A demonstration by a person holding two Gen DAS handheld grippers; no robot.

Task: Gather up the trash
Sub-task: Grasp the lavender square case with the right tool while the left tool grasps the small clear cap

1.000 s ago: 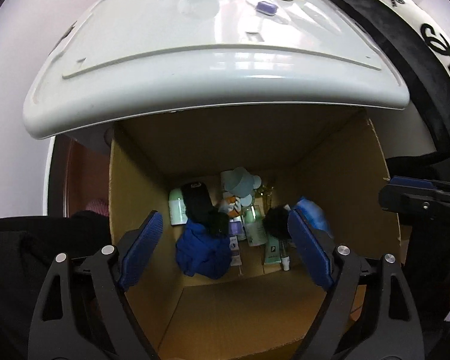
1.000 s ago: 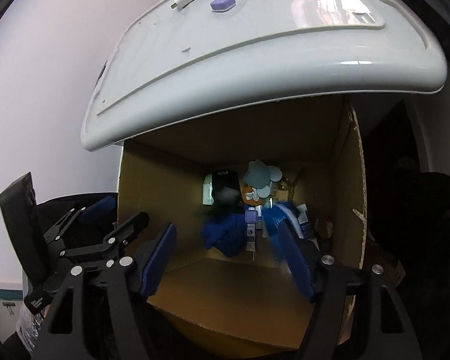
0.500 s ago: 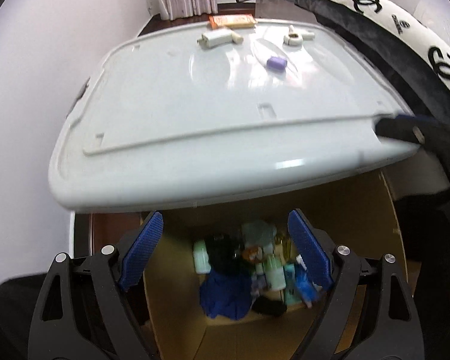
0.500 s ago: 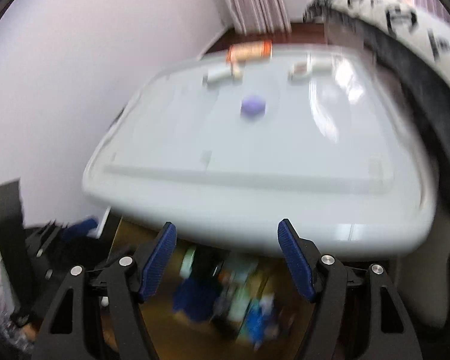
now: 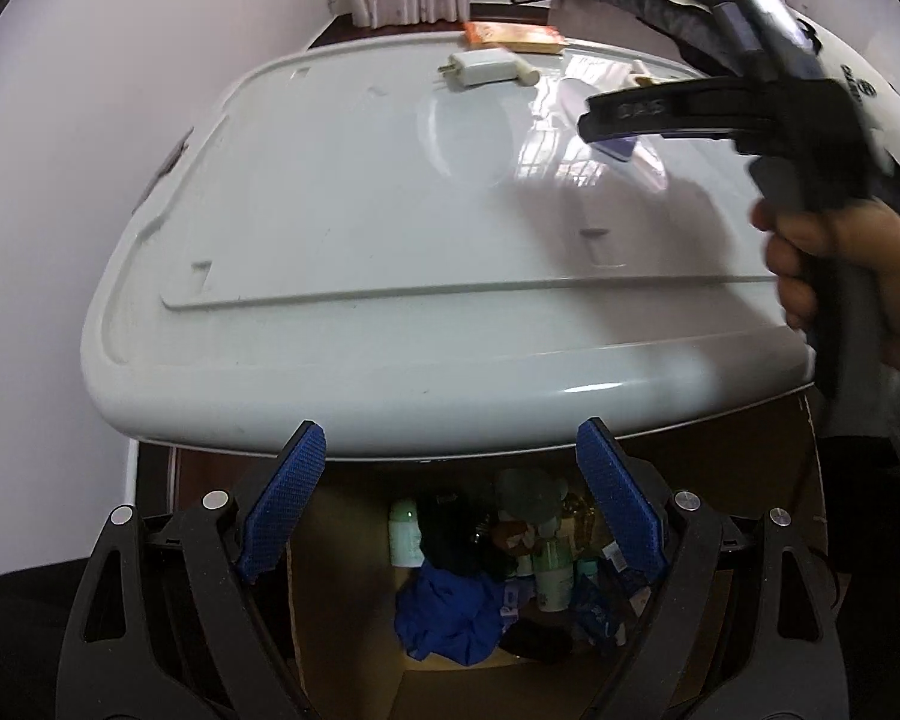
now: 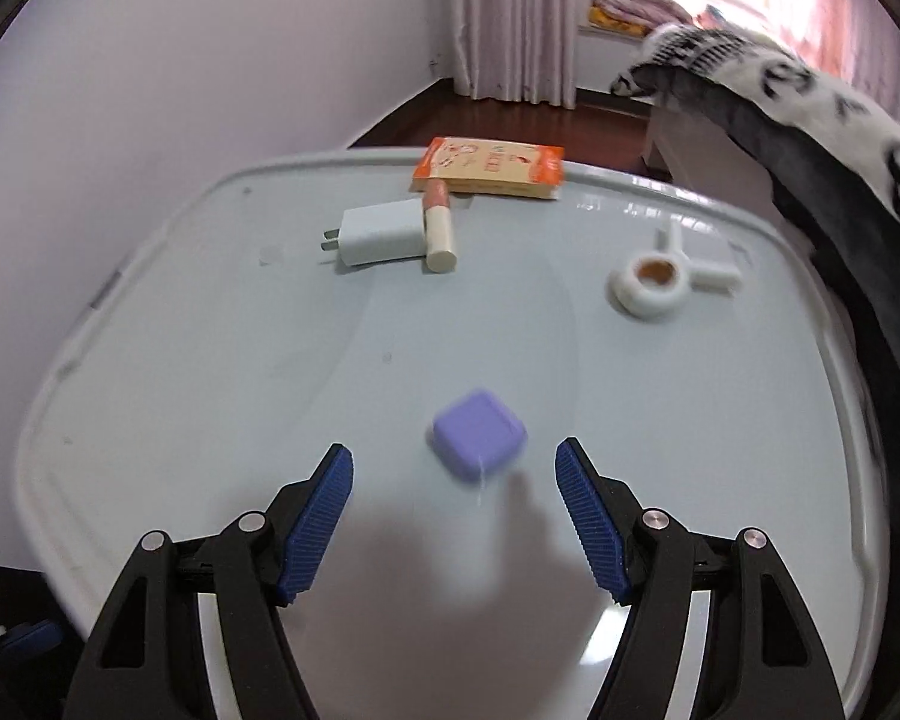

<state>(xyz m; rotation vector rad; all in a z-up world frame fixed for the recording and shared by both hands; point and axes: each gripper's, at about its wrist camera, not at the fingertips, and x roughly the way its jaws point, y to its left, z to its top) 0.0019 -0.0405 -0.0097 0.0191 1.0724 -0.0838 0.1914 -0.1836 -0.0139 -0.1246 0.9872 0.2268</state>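
While both grippers (image 6: 453, 516) (image 5: 450, 504) gape empty, the purple cube (image 6: 479, 435) looks light, stiff; pinch its 2 flat sides.

We can read no words for certain: the orange packet (image 6: 489, 168) on the counter (image 6: 210, 360) bears print too small to make out, and the black-and-white blanket (image 6: 810, 120) carries interlocked-ring logos.

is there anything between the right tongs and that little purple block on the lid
Nothing visible. The right tongs are open, and the purple block lies just ahead of the gap between the blue pads, with only bare white lid around it. The charger and white ring piece sit well beyond it.
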